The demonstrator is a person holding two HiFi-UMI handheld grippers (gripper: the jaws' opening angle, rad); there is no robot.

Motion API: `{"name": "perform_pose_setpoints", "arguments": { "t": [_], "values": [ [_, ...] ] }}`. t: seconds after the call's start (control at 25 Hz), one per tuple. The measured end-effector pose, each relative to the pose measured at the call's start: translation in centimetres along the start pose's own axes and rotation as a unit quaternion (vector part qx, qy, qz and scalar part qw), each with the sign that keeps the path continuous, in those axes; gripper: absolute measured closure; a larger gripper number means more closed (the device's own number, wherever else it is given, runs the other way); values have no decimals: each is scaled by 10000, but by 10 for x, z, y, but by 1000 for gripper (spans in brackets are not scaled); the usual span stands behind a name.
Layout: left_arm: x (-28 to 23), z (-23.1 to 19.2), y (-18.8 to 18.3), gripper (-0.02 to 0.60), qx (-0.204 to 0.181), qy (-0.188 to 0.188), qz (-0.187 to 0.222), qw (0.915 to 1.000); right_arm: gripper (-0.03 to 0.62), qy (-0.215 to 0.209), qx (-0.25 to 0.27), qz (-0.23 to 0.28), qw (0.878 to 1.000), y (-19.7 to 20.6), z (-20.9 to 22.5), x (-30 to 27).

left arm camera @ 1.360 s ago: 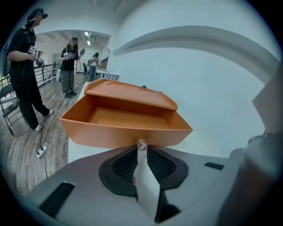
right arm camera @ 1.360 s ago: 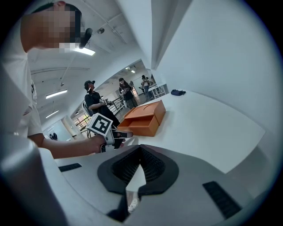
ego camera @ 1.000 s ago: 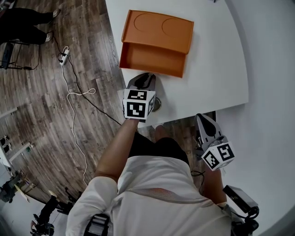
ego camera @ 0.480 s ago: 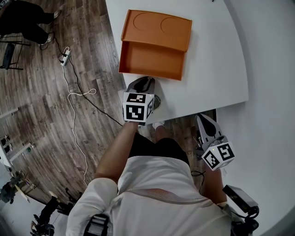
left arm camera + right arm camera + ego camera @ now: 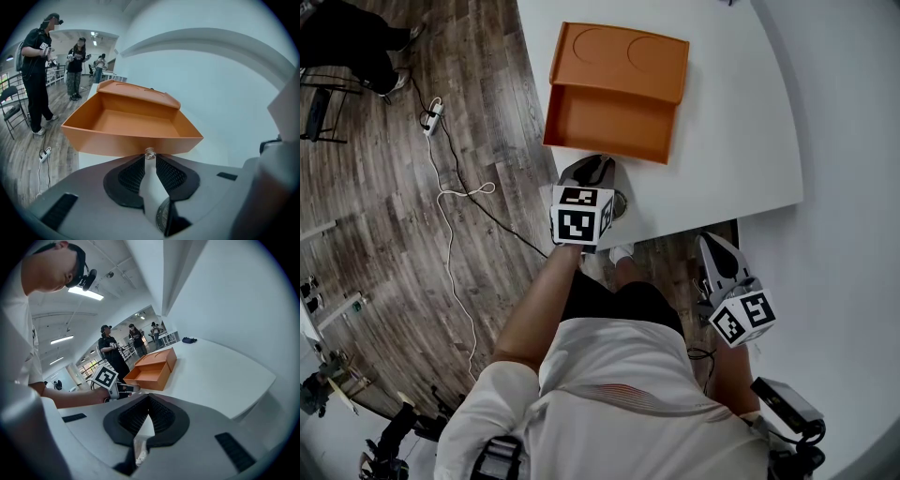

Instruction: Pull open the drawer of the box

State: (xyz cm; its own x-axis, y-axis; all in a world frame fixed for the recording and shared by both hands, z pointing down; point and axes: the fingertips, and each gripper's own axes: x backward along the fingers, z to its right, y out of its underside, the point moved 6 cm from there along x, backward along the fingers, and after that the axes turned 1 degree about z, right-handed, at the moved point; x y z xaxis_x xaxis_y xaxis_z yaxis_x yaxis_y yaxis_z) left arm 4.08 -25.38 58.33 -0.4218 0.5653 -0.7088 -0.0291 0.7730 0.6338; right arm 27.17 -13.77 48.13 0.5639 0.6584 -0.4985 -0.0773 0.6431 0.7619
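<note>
The shallow orange plastic drawer [image 5: 609, 120] stood well out of the flat orange plastic box [image 5: 623, 52], its tray empty and open to the ceiling. By the look of it, the pull was as good as done. Box and drawer sat toward the left edge of the white bench [image 5: 731, 122], with the drawer front facing the person.

Right in the middle of that front sat a small shiny round knob [image 5: 150, 153], and that was the place to hold. The rest of the front was a smooth bare wall with nothing to catch. The left gripper [image 5: 150, 158] had it, jaws drawn in to a narrow gap and pinching the knob at their very tips.

A thin-walled, empty tray like this one looked light and stiff and likely to slide easily. The likelier trouble was the whole box skating along the slick bench, or the glossy little knob slipping out of a tip-only hold. A straight, level pull suited it best.

The right gripper [image 5: 710, 241] hung off the bench's near edge, well apart from the box, its jaws pressed together on nothing. Beyond the bench's left edge lay grey wood floor [image 5: 403, 244] with a white cable [image 5: 450, 202] trailing across it.
</note>
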Motion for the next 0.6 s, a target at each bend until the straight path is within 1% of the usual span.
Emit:
{"name": "perform_pose_setpoints", "arguments": {
  "t": [0.12, 0.2, 0.32, 0.4, 0.48, 0.52, 0.6],
  "values": [
    [0, 1, 1, 494, 13, 133, -46, 9999, 591, 0, 3, 76, 10000, -1, 2, 0],
    [8, -1, 0, 494, 68, 190, 44, 9998, 591, 28, -4, 99, 9999, -3, 2, -1],
    [29, -3, -11, 494, 92, 279, 496, 9983, 591, 59, -7, 101, 9999, -7, 1, -5],
    [41, -1, -25, 502, -61, 331, 859, 9957, 591, 38, -5, 132, 9999, -10, 3, -9],
    [53, -2, -39, 527, -269, 327, 1179, 9921, 591, 10, 9, 188, 9998, -14, 0, -13],
    [63, -5, -42, 543, -363, 315, 1320, 9901, 591, 2, 30, 227, 9997, -14, -8, -14],
    [94, -19, -42, 549, -496, 329, 1564, 9859, 591, -2, 122, 332, 9994, -10, -40, -14]
  ]
}}
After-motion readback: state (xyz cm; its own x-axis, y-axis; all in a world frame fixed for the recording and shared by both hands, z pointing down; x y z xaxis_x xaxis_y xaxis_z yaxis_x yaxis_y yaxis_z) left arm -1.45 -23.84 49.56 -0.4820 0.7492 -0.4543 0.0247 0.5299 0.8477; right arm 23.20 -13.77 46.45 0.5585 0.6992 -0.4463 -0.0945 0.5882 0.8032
